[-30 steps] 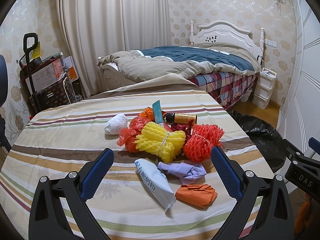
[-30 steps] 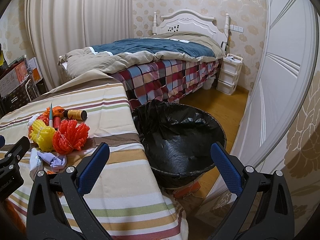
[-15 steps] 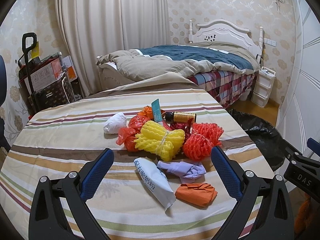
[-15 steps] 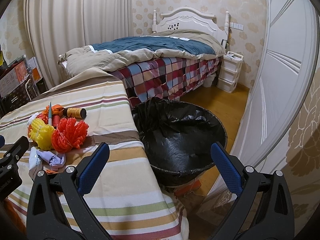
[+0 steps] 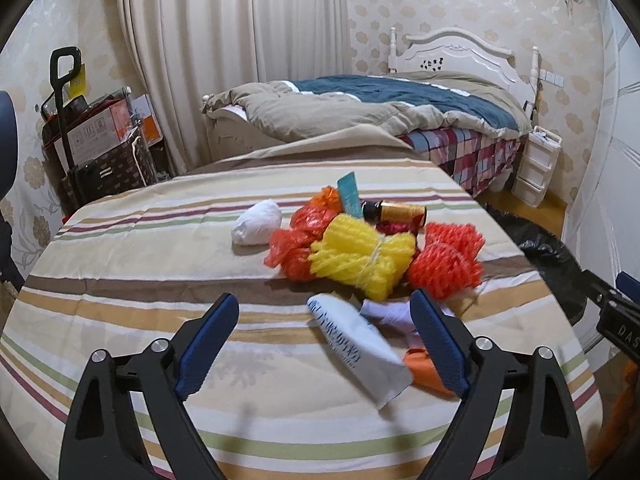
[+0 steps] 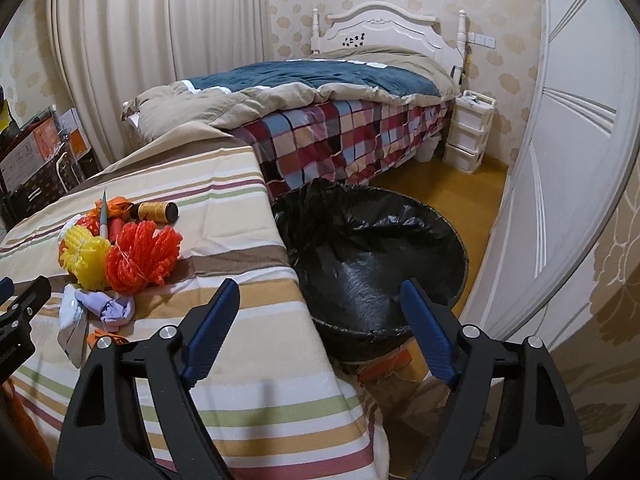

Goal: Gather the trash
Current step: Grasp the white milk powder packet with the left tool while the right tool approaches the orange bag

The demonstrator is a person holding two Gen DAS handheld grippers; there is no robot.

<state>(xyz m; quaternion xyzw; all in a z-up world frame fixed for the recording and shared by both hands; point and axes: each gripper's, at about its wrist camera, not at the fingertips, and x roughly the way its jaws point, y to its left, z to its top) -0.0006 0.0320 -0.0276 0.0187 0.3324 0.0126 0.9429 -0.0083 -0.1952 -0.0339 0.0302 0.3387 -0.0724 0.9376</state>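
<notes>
A heap of trash lies on the striped tablecloth (image 5: 140, 264): a yellow foam net (image 5: 362, 258), a red foam net (image 5: 446, 258), a white printed packet (image 5: 358, 350), a lilac wad (image 5: 386, 312), an orange bag (image 5: 420, 364), a white wad (image 5: 256, 227) and a small amber bottle (image 5: 396, 212). My left gripper (image 5: 324, 342) is open, its fingers either side of the white packet. My right gripper (image 6: 320, 330) is open and empty, over the table edge by the black-lined bin (image 6: 372, 268). The heap also shows in the right wrist view (image 6: 140, 258).
A bed (image 6: 320, 92) with a checked cover stands behind the table. White drawers (image 6: 466, 136) stand by the headboard. A white door (image 6: 560, 160) is at the right. Boxes and a trolley (image 5: 92, 144) stand at the left wall by the curtain.
My left gripper has moved left and forward, so its right finger now covers part of the lilac wad and orange bag. The right gripper has barely shifted.
</notes>
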